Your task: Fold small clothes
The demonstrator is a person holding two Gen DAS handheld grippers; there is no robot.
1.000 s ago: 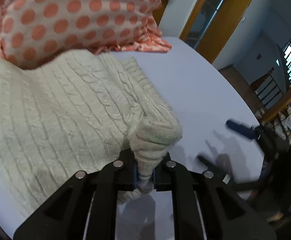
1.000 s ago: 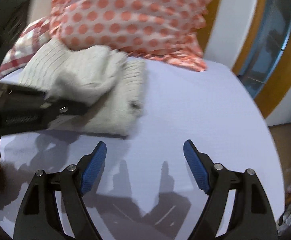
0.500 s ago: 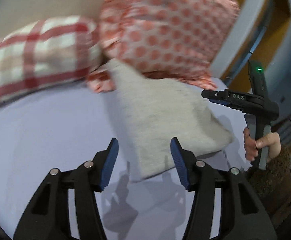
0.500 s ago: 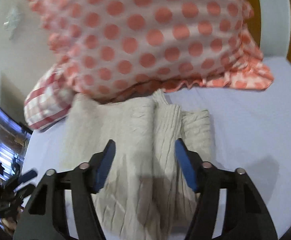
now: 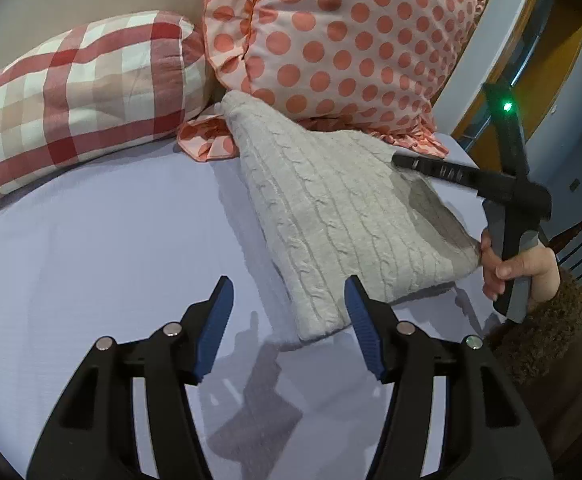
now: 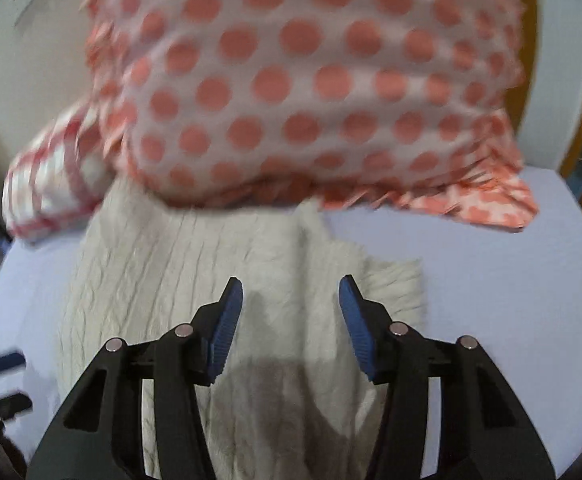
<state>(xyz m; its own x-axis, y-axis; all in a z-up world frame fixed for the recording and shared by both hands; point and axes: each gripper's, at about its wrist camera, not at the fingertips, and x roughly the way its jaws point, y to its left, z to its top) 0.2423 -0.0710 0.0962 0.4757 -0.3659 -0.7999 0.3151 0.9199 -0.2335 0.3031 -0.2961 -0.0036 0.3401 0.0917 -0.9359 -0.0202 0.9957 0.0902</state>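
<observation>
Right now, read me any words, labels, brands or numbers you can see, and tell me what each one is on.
Raised lettering on the side of the right gripper, seen from the left wrist view: too blurred to read with confidence.
Green light on that gripper's upright part: a lamp, not text.
Sweater, dotted pillow, checked pillow, sheet: no text.
Right wrist view: no text.

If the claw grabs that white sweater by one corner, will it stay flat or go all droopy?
Probably droopy. The sweater is soft cable knit, already folded and sagging over itself, so a lifted corner would likely let the rest hang and unfold. It looks thick, so perhaps a bit heavy for its size. The bumpy knit should grip the open right claw well, not slip.
</observation>
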